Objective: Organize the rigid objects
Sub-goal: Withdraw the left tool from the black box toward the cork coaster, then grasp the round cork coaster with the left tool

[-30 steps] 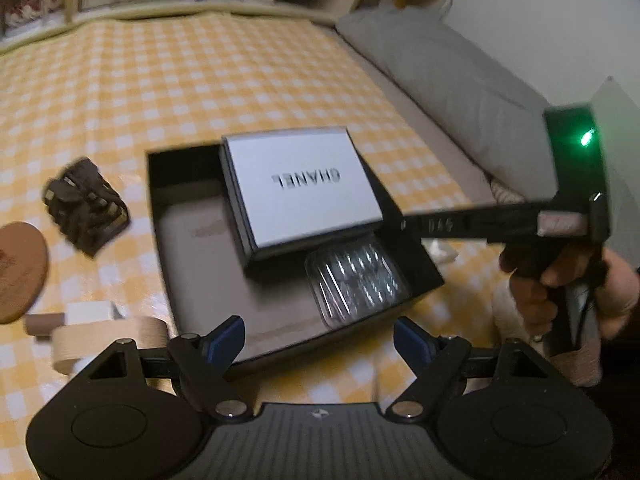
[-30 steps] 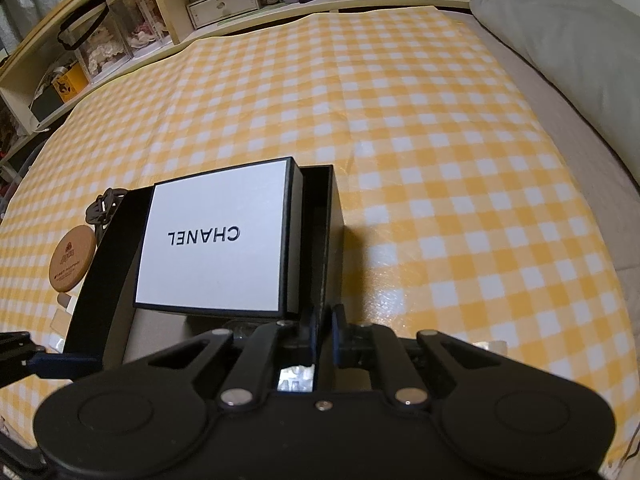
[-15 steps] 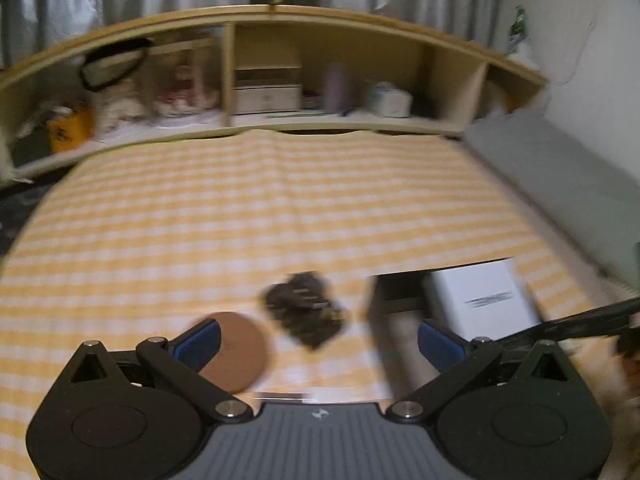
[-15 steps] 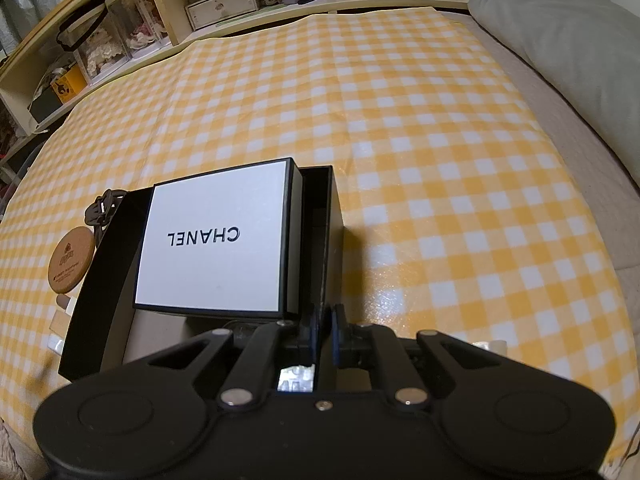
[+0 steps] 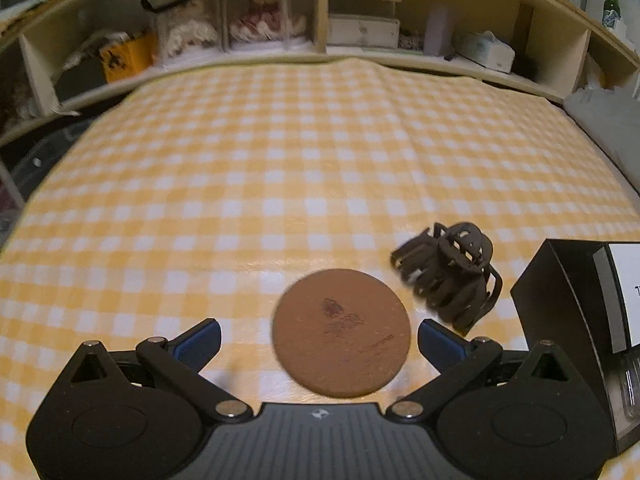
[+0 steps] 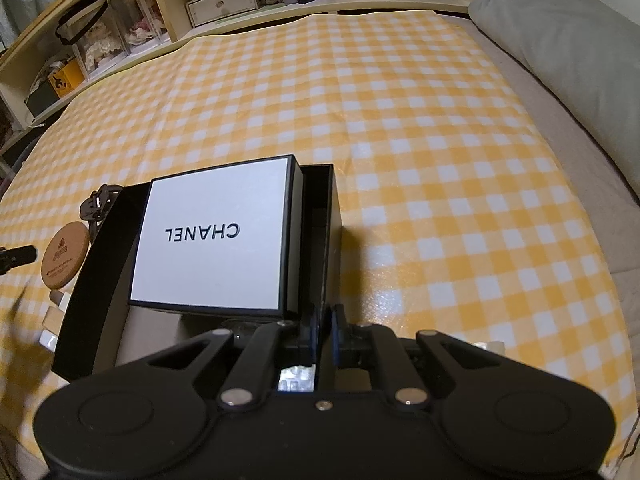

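Observation:
My left gripper (image 5: 318, 340) stands wide open, low over the yellow checked cloth, with a round brown coaster (image 5: 340, 332) lying between its blue fingertips, untouched. Just right of the coaster lies a dark brown hair claw clip (image 5: 448, 272). At the right edge stands the black open box (image 5: 560, 300). My right gripper (image 6: 324, 332) is shut on the thin right wall of that black box (image 6: 320, 240). Inside the box sit a white CHANEL box (image 6: 212, 240) and a clear plastic case (image 6: 296, 376). The coaster (image 6: 64, 256) and clip (image 6: 96, 204) lie left of the box.
Small pale wooden blocks (image 6: 54, 312) lie by the box's left wall. A shelf (image 5: 360, 52) with bins, a drawer unit and a tissue box runs along the cloth's far edge. A grey pillow (image 6: 568, 40) lies at the right.
The left gripper swung left, away from over the black box, and now straddles the coaster with its jaws wider. The right gripper and the box have not moved.

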{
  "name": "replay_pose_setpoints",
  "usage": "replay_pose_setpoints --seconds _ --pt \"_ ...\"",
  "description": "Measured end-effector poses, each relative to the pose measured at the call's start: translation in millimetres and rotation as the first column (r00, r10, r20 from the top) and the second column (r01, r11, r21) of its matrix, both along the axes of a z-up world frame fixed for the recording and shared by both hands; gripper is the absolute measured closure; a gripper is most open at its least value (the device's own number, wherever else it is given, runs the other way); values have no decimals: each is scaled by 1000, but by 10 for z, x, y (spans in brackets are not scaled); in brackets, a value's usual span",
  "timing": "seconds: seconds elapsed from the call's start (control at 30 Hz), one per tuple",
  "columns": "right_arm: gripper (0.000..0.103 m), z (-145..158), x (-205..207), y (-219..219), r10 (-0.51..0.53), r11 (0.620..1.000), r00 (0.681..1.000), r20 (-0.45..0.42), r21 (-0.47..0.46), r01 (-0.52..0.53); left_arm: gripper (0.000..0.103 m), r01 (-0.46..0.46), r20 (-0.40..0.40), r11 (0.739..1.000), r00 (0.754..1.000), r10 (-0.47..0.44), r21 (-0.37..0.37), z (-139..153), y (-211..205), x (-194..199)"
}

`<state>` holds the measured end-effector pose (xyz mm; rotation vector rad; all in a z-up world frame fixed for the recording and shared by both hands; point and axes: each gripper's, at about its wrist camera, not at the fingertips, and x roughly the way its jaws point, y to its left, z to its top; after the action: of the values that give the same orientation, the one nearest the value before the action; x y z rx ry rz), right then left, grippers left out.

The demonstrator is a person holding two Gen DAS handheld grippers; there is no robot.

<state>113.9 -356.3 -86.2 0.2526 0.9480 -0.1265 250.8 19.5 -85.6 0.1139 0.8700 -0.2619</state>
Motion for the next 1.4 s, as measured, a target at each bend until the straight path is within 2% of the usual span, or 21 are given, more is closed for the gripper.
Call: replay_pose_setpoints --seconds 0.17,0.37,0.6,0.9,1.0,1.07,1.2,1.33,1.4 --pt "96 -5 13 8 1 1000 1000 -1 -4 -1 0 18 -47 1000 999 -18 -6 -203 -147 87" --pt "96 -9 18 9 2 1000 1000 -2 -6 -2 0 4 -46 999 999 -2 51 -374 -199 117" --pt "96 -6 18 12 1 1000 1000 -2 -6 -1 0 38 21 997 999 -39 72 -488 -307 187" --pt "96 -17 14 5 -1 1000 1000 0 -5 1 4 37 -13 994 999 -36 102 -375 -387 233" --pt "96 -19 19 -1 -1 1000 1000 0 -3 1 4 56 65 990 996 -65 132 -169 -417 182" --pt "96 -17 15 8 -1 1000 1000 -1 -4 1 4 57 128 993 989 -71 107 53 -453 110" --pt "96 -17 13 11 -2 1000 1000 -1 -5 2 4 81 193 995 979 -70 -50 485 -536 -122" --pt "96 -19 16 10 -2 1000 1000 -1 -6 2 4 187 192 968 969 -154 -168 690 -800 -491" --pt "96 -19 16 11 -2 1000 1000 -1 -6 2 4 253 188 949 958 -217 -190 718 -967 -679"
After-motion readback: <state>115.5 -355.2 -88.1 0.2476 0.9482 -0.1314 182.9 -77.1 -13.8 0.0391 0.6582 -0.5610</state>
